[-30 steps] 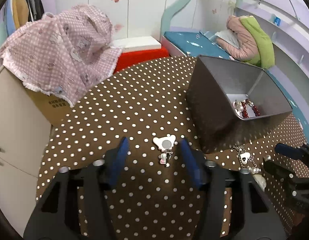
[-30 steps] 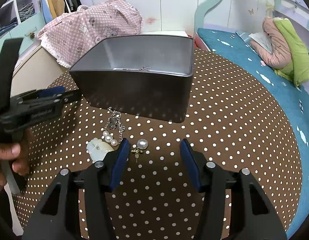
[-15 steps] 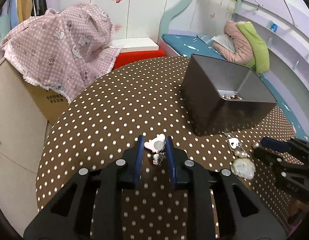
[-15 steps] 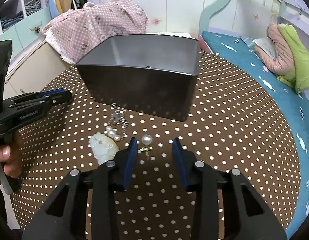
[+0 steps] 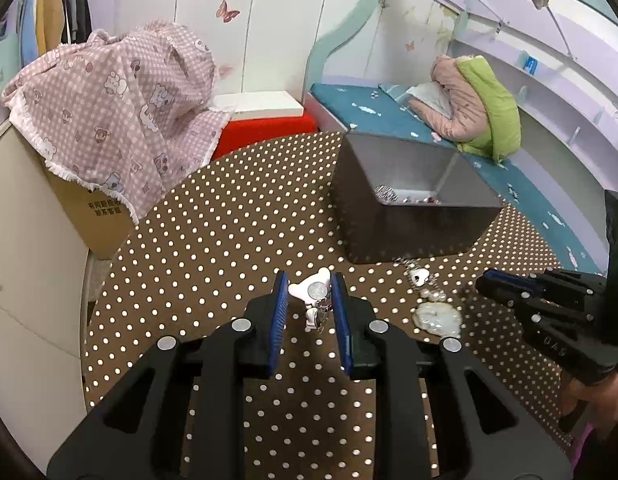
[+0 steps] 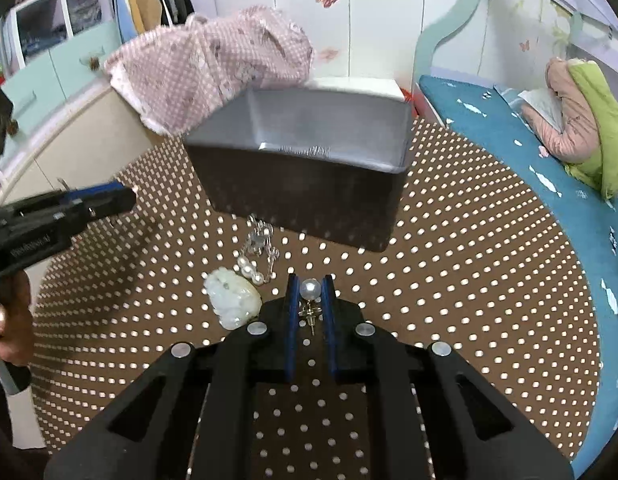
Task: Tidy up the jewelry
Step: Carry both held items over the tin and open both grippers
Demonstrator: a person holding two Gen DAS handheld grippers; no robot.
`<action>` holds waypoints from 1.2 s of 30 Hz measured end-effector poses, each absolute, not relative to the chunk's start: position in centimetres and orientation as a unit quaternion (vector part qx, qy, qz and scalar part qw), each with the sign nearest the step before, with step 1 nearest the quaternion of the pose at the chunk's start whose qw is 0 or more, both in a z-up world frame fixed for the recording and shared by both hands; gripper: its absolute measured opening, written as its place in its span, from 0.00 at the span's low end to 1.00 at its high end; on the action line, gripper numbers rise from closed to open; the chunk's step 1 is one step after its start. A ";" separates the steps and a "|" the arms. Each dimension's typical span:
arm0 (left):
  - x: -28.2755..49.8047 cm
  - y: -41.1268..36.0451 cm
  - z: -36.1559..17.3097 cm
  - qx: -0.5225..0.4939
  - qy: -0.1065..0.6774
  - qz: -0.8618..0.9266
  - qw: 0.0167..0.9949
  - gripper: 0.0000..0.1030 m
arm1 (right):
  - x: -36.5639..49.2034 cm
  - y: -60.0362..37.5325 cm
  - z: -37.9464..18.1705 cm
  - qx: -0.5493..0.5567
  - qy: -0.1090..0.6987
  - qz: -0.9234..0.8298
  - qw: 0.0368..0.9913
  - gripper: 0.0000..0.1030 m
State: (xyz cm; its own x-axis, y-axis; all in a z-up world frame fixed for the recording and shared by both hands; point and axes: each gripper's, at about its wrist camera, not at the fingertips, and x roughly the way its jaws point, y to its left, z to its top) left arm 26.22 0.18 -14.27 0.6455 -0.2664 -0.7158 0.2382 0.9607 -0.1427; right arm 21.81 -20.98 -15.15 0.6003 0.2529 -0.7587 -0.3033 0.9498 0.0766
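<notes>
My left gripper [image 5: 308, 286] is shut on a white charm with a round silver face [image 5: 314, 292], low over the dotted table. My right gripper [image 6: 310, 289] is shut on a pearl earring [image 6: 310, 290] with a gold post. A dark grey box [image 5: 413, 216] stands on the table behind both, with some jewelry in its bottom; it also shows in the right wrist view [image 6: 309, 184]. A white jade pendant [image 6: 233, 298] and a silver pearl chain [image 6: 259, 254] lie on the cloth left of my right gripper.
The round table has a brown polka-dot cloth [image 5: 213, 240]. A pink checked cloth [image 5: 117, 100] covers a cardboard box beyond the table's left edge. A bed with a teal cover [image 6: 529, 152] runs along the right.
Both grippers closed from wide open. The left one shut on the white charm, the right one on the pearl earring. Both moved slightly forward.
</notes>
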 end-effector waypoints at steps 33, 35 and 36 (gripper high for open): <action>31.7 -5.3 0.2 -0.022 0.294 -0.217 0.930 0.21 | 27.0 -20.7 0.0 -0.033 0.293 0.209 0.932 0.10; 32.5 -5.7 -0.4 -0.024 0.303 -0.219 0.927 0.22 | 27.9 -20.7 -0.7 -0.033 0.304 0.205 0.930 0.10; 33.0 -5.9 -0.8 -0.025 0.309 -0.219 0.925 0.22 | 28.3 -20.7 -1.0 -0.032 0.309 0.204 0.928 0.10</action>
State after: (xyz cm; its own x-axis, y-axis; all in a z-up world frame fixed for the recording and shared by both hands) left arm 33.00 -5.95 -0.75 0.7128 -0.4208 -0.5611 0.3897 0.9028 -0.1821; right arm 28.28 -20.73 -0.97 0.7250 0.3594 -0.5876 -0.3991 0.9145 0.0669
